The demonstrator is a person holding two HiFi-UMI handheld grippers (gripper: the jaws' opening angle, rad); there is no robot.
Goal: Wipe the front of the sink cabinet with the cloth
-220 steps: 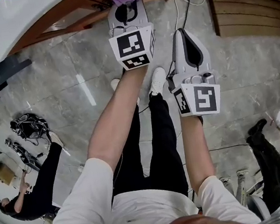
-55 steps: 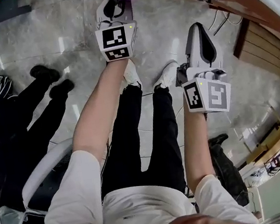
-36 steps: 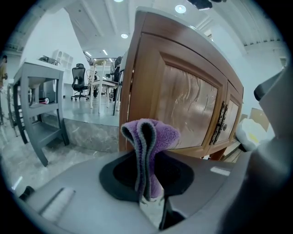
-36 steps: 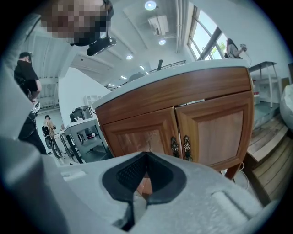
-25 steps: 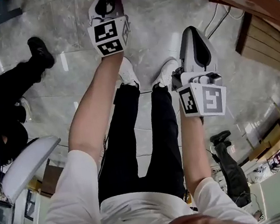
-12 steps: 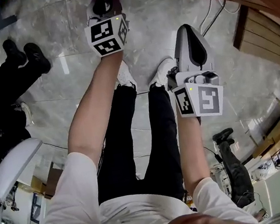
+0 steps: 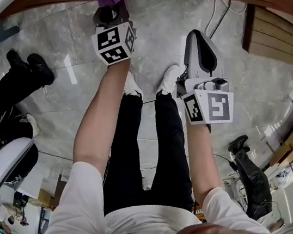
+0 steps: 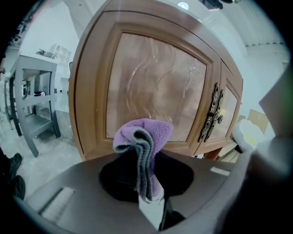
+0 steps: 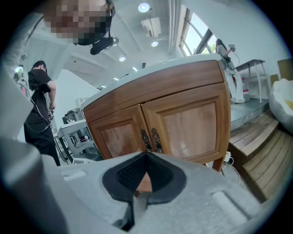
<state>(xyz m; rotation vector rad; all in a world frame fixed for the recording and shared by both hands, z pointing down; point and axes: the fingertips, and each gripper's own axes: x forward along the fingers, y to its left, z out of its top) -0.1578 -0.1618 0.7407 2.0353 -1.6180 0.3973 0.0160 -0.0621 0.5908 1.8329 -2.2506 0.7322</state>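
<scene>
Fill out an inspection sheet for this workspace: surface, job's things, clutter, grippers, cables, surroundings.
Surface: grey tiled floor, glossy, with no spills seen.
Job's things: purple cloth, bunched and held up in front of the wooden sink cabinet. Whether it touches the door cannot be told.
Clutter: slatted wooden platform to the right of the cabinet.
Grippers: left gripper is clamped on the cloth. Right gripper has its jaws together with nothing between them and is held back from the cabinet.
Cables: white cable lies loose on the floor by the cabinet's right end.
Surroundings: bystander's black shoes to the left and a grey metal rack beside the cabinet.
</scene>
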